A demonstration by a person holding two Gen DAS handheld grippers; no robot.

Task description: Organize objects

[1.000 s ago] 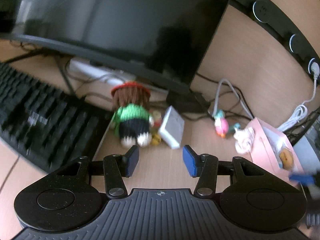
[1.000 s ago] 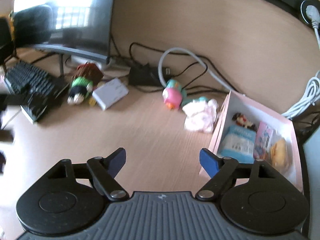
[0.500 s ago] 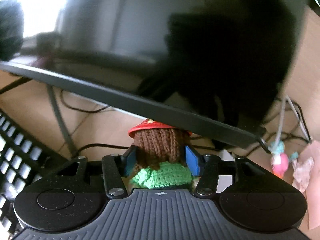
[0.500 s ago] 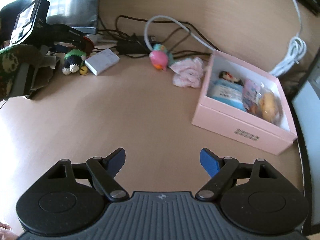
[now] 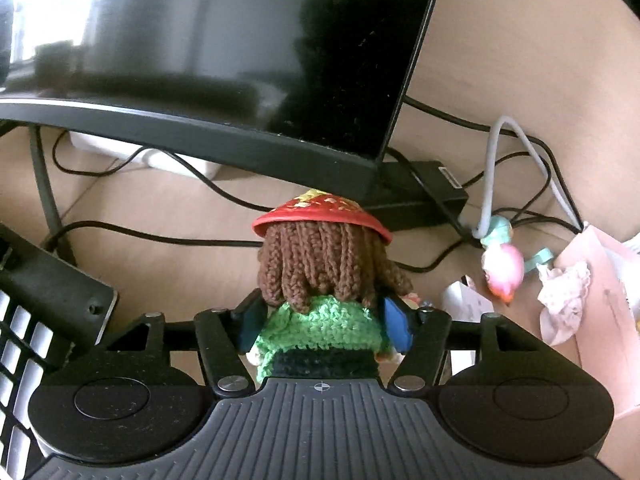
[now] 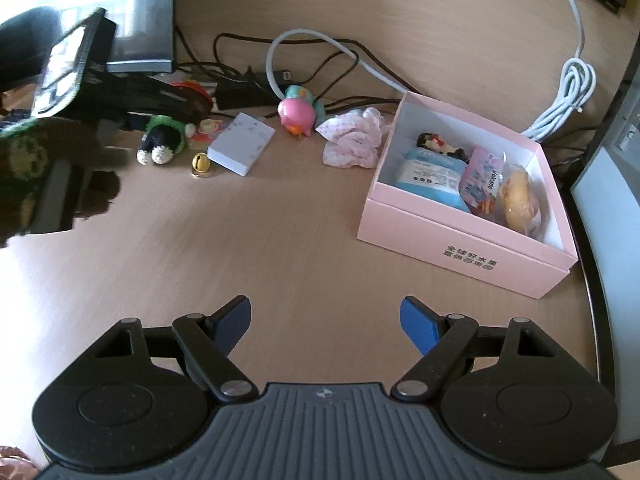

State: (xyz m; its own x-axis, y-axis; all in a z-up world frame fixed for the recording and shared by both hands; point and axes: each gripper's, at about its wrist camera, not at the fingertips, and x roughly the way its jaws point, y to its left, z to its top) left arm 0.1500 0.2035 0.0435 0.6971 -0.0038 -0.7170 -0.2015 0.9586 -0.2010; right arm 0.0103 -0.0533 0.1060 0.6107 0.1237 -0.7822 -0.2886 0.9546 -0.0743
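The left gripper (image 5: 322,326) had its blue pads pressed against the green torso of the crocheted doll with brown yarn hair and a red hat (image 5: 324,280), gripping it at the waist. The doll lay in front of the black monitor (image 5: 224,60), its white feet pointing away from the screen in the right wrist view, where it appeared at (image 6: 164,140). It looked light, soft and squashy, so it would likely give under the pads and not slip; the firm middle seemed a better hold than the loose hair or hat brim. The right gripper (image 6: 324,322) hung spread and empty over bare desk, well apart from the monitor, with the open pink cardboard box (image 6: 460,248) ahead to its right.
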